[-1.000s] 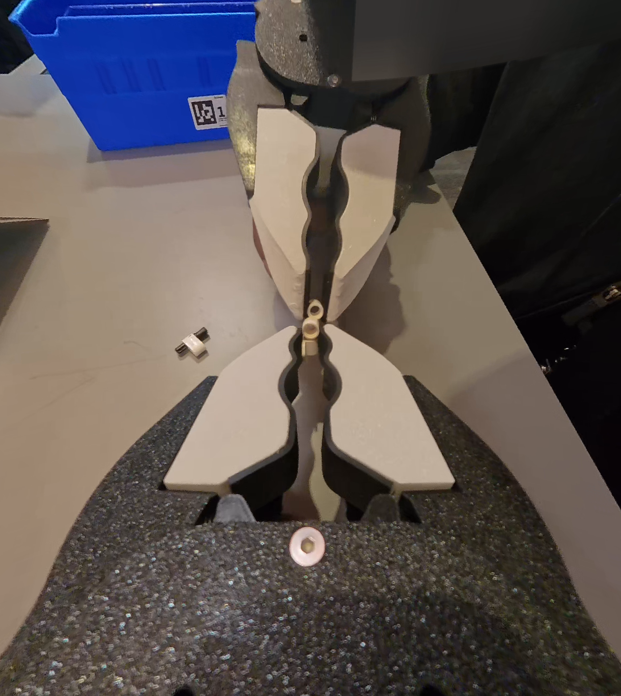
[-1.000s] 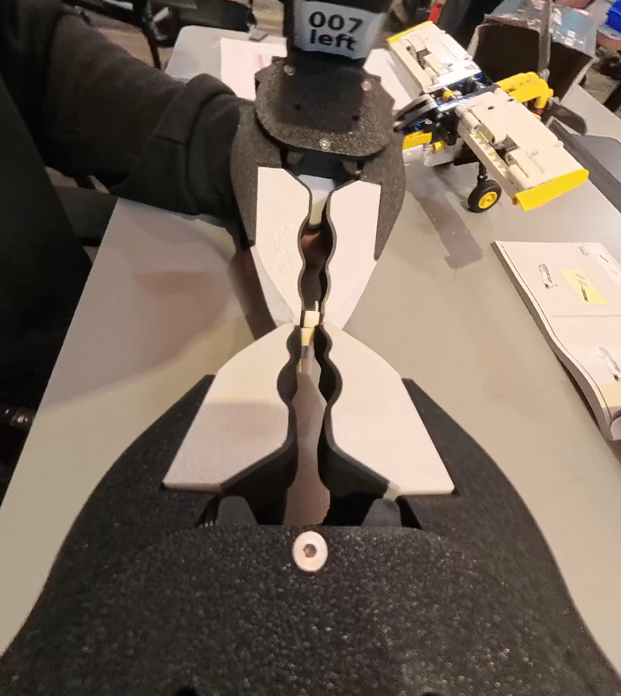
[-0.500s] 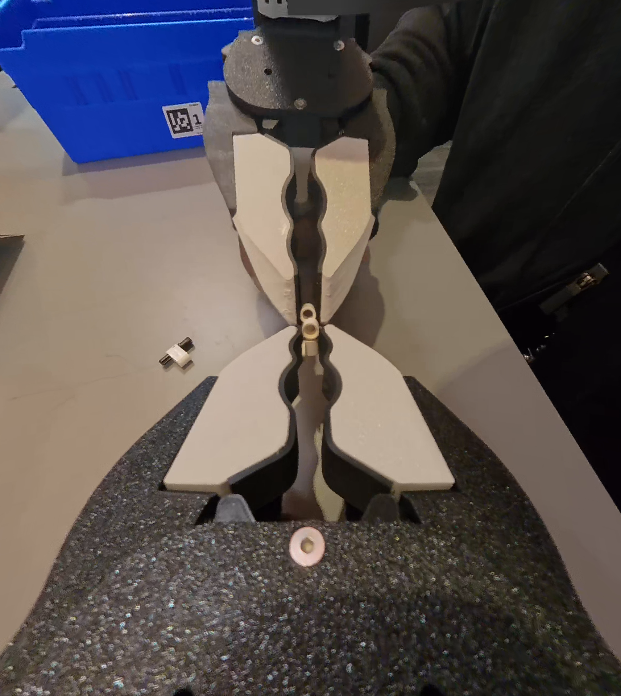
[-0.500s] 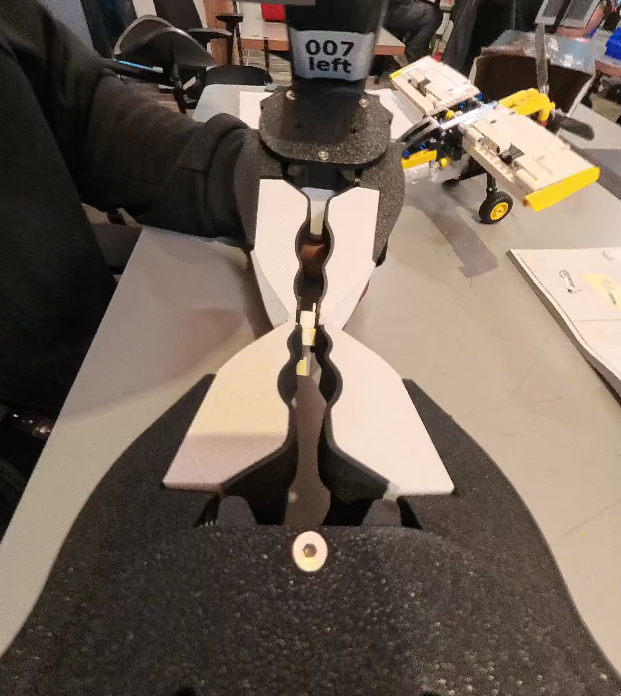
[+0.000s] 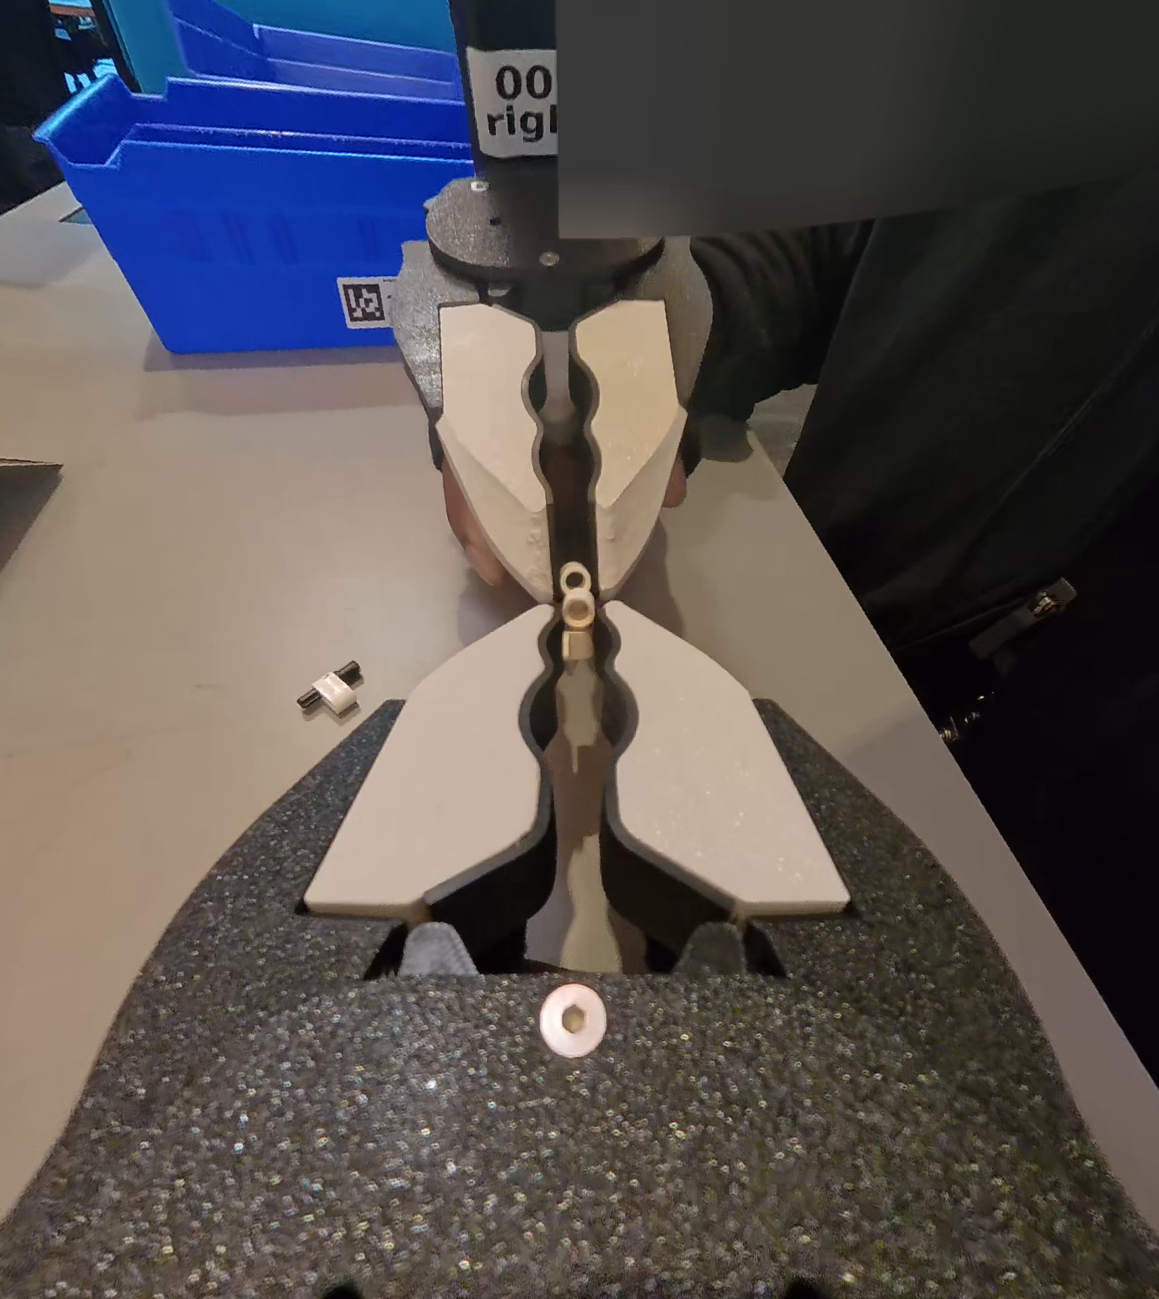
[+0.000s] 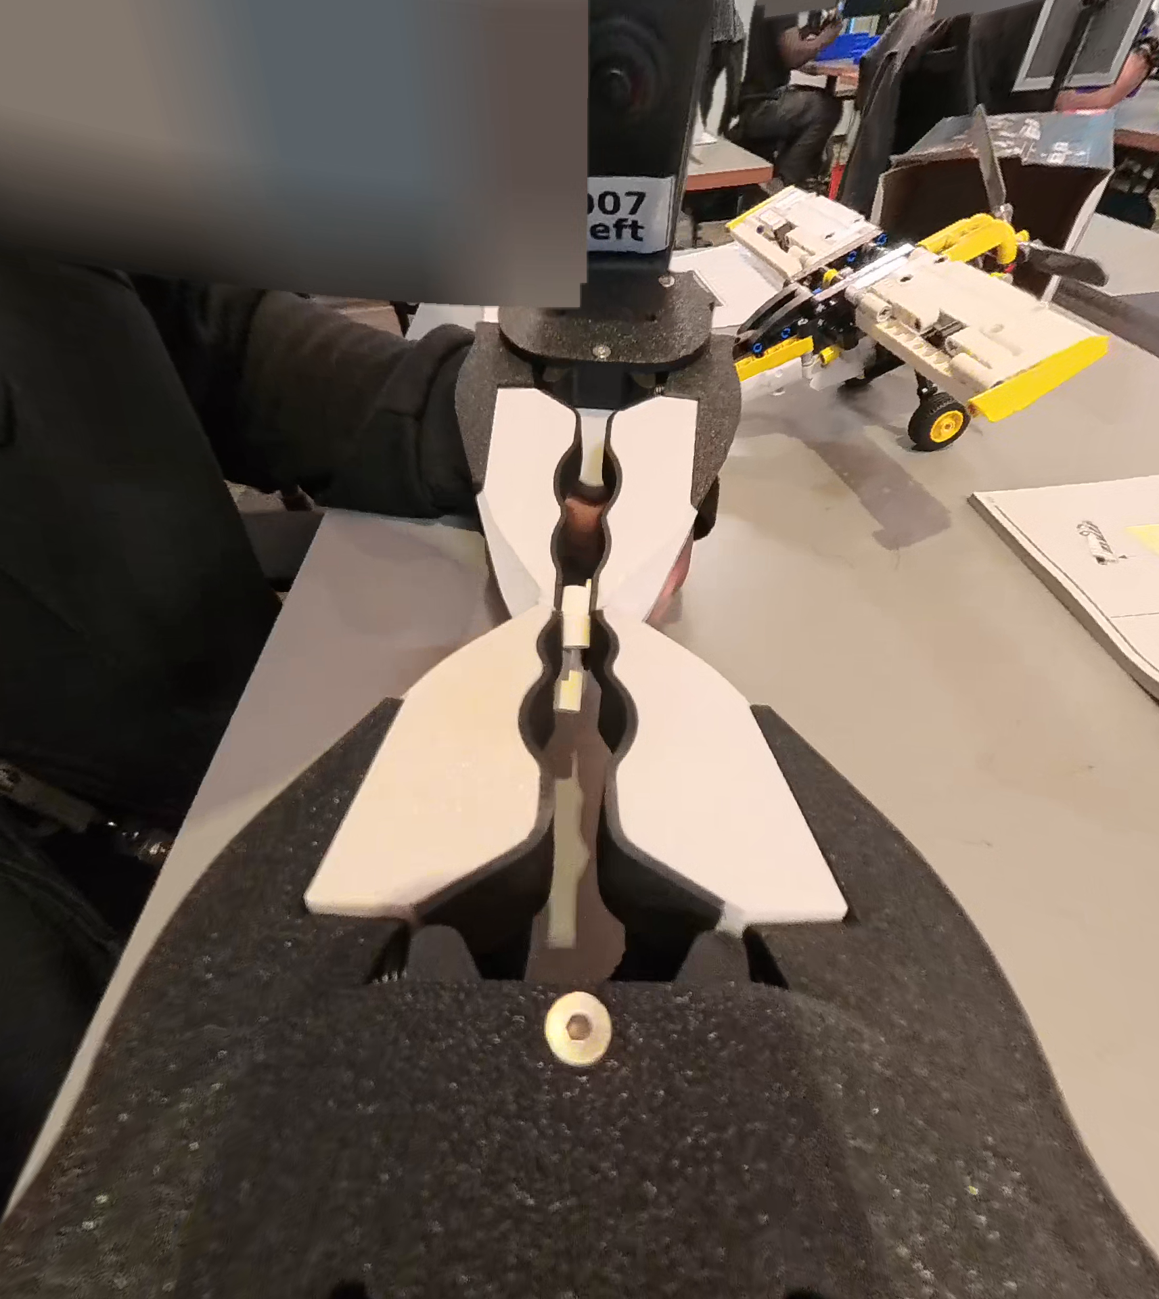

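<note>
Left gripper (image 5: 578, 622): fingers pinch a small cream plastic piece (image 5: 576, 611), tip to tip with the other gripper.
Right gripper (image 6: 576, 625): fingers pinch a small white piece (image 6: 575, 618) — the two pieces meet above the grey table (image 5: 211, 562).
Nearby: black-and-white peg (image 5: 330, 692), blue bin (image 5: 246, 232), toy plane (image 6: 914, 309), booklet (image 6: 1125, 562).
</note>
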Motion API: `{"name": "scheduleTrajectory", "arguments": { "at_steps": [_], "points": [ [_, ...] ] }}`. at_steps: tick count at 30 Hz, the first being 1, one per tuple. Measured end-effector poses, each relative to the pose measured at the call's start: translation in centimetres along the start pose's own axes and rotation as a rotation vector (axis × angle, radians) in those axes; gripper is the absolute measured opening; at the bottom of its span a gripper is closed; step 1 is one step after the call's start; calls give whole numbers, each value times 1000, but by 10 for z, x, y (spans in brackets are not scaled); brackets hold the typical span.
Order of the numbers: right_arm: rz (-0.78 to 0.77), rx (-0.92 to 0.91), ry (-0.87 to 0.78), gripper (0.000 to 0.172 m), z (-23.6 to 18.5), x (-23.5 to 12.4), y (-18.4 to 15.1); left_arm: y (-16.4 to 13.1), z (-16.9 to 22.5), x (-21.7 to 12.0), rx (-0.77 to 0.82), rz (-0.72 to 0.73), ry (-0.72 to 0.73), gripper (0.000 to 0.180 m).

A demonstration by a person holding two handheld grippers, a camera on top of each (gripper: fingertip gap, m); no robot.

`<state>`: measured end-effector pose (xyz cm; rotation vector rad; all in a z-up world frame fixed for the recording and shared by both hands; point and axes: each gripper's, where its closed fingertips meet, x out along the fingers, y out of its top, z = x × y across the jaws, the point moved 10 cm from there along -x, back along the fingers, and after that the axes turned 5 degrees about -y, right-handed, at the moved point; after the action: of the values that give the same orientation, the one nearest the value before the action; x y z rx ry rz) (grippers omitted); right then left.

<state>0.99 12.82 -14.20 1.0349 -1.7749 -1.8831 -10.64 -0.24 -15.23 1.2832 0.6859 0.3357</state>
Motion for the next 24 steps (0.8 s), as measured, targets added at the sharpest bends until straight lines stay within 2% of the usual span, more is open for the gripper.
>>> {"name": "scheduleTrajectory", "arguments": {
  "at_steps": [8,13,19,24],
  "points": [
    [45,55,8,8,0,-2,-1,1,0,1,-9,28,-7,7],
    [80,80,20,14,2,-4,1,1,-1,0,-16,36,-3,7],
    [104,58,-23,19,6,-11,4,3,-5,-7,-88,132,-9,7],
    [52,6,-83,19,6,-13,3,4,-8,-12,-127,212,-9,7]
  ]
}}
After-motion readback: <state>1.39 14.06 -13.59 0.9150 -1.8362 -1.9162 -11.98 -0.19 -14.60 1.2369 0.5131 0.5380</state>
